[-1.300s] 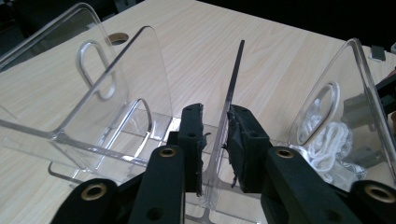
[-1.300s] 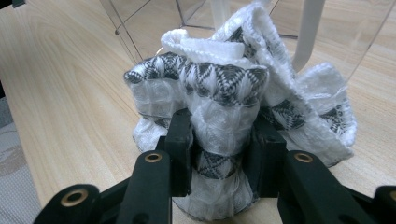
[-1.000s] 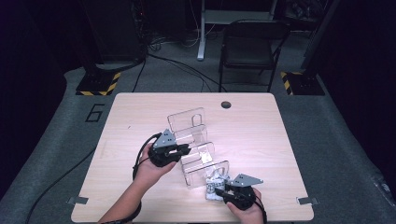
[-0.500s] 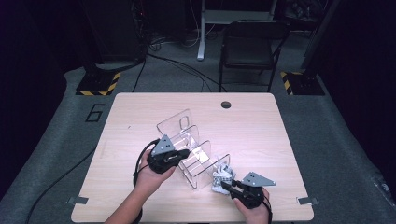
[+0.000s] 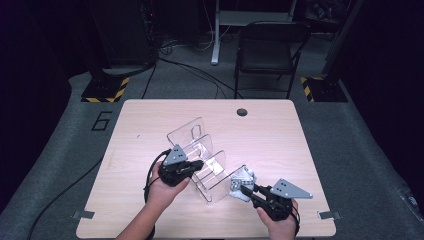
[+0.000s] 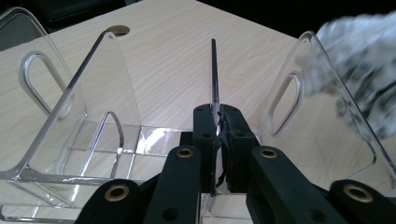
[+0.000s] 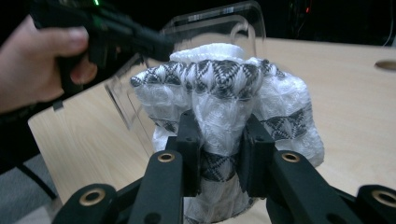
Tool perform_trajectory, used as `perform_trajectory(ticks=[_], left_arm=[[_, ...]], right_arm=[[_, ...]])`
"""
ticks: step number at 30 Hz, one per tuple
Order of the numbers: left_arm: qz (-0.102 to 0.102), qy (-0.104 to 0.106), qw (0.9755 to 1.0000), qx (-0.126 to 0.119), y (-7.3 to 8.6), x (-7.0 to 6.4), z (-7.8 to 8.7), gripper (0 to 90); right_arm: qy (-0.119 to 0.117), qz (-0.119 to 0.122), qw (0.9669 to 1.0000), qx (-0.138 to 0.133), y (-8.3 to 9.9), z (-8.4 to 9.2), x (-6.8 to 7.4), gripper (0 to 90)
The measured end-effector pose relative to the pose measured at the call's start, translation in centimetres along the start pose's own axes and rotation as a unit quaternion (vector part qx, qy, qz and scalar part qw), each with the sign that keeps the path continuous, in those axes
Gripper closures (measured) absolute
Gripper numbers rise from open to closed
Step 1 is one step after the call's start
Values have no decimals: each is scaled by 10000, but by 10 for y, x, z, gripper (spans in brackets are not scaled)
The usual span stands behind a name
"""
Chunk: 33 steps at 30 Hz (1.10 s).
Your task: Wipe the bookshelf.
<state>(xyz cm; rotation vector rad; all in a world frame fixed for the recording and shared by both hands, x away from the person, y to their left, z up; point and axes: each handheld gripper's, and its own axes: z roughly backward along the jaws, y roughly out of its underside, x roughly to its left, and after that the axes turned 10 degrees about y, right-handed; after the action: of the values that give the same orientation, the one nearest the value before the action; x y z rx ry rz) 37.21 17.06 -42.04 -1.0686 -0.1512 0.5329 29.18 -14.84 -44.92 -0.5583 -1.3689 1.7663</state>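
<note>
Sock lifted beside the rack, not yet slotted.

My left tool (image 5: 196,165) is clamped on a middle divider of the clear rack (image 5: 192,136), which stands near the middle of the table (image 5: 280,135). My right tool (image 5: 248,191) is clamped on a bunched white-and-black sock (image 5: 242,179), held just right of the rack's near end. Done, in my judgement: rack steadied, sock gripped. Left: carry the sock over a slot, lower it in, release.
</note>
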Motion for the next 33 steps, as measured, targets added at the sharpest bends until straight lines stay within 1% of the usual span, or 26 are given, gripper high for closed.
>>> perform_trajectory(ticks=[2,4,5,6,8,9,11,12,13,15,16,17,19,20,21,22,23,24,25,26,27,28,29,30,31,33], left_arm=[[14,22,10000,2,0,1,0,855],[46,70,10000,17,0,2,-1,856],[68,85,9999,27,-1,2,-1,854],[84,48,10000,-22,0,1,-3,853],[72,33,10000,-51,0,1,-4,854],[50,38,10000,-38,0,1,-4,855],[85,69,9999,-51,1,1,-3,855],[107,56,9998,-124,2,0,-4,854],[89,48,9998,-148,3,1,-4,855],[125,21,9999,-108,1,-1,-5,857],[96,-12,9999,-61,0,-1,-5,857],[81,-20,10000,-39,0,-1,-5,857],[87,-12,10000,-35,0,0,-5,857],[123,-14,9999,-68,1,-1,-5,857],[124,-20,9999,-70,1,-1,-5,857],[135,-30,9999,-77,1,-2,-5,857],[103,-11,9999,-50,1,-1,-4,857],[104,-10,9999,-59,1,-1,-4,857],[122,-6,9999,-74,1,-1,-5,857],[121,-16,9999,-70,1,-1,-5,857],[129,-9,9999,-57,1,-1,-5,857],[155,-26,9999,-64,1,-2,-5,857],[153,-24,9999,-60,1,-2,-5,857],[146,-11,9999,-45,0,-2,-5,857],[121,-7,9999,-27,0,-2,-5,857],[188,7,9998,-44,0,-2,-5,857]], right_arm=[[42,-54,9999,-139,-6,7,0,731],[21,-31,9998,-182,-10,6,-1,731],[31,-39,9999,-137,-10,4,-2,731],[2,-34,9999,-97,-8,0,-4,731],[-26,-24,10000,-2,-2,-7,-3,731],[-48,34,10000,74,2,-12,-2,731],[-61,147,9997,170,7,-19,1,731],[-81,189,9996,216,11,-23,3,731],[-113,224,9992,298,14,-27,4,731],[-139,329,9978,559,25,-37,8,731],[-167,364,9970,658,29,-41,9,731],[-196,451,9954,822,34,-46,9,731],[-244,384,9916,1211,44,-56,10,731],[-258,450,9901,1301,47,-58,9,731],[-260,442,9898,1329,48,-59,9,730],[-240,478,9900,1306,46,-58,8,731],[-197,482,9922,1136,40,-54,8,730],[-186,404,9940,1000,36,-51,9,731],[-157,312,9969,709,27,-43,9,730],[-125,300,9981,532,21,-38,10,730],[-96,336,9990,281,14,-33,11,730],[-62,364,9992,127,8,-29,12,730],[-43,397,9992,40,5,-27,12,730],[-46,408,9991,58,5,-27,11,730],[-133,359,9991,156,9,-32,9,730],[-219,322,9978,544,22,-45,7,730]])
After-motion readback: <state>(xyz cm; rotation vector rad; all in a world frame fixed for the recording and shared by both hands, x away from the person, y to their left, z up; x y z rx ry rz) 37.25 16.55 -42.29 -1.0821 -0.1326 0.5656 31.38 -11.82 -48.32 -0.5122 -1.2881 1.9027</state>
